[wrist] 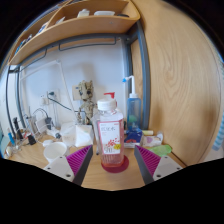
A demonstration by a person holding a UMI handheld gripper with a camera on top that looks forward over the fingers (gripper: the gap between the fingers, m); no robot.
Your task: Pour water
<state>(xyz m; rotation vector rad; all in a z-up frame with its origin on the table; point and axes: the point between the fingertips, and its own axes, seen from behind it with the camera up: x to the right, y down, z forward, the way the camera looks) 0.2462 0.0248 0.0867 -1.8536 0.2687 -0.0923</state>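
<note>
Wooden counter (110,180) carries a pump bottle (108,130) between the open claw (112,160); an off-centre squeeze could tip it over.

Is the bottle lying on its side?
No, the bottle stands upright on the table, between the open fingers of the gripper, with a gap at each side.

The single view rides on the gripper (111,160), looking forward and level along its two fingers low over a wooden table (110,180), close to a pump bottle (108,128) just ahead, facing a white wall (60,85) with a wooden shelf (85,25) overhead.
</note>
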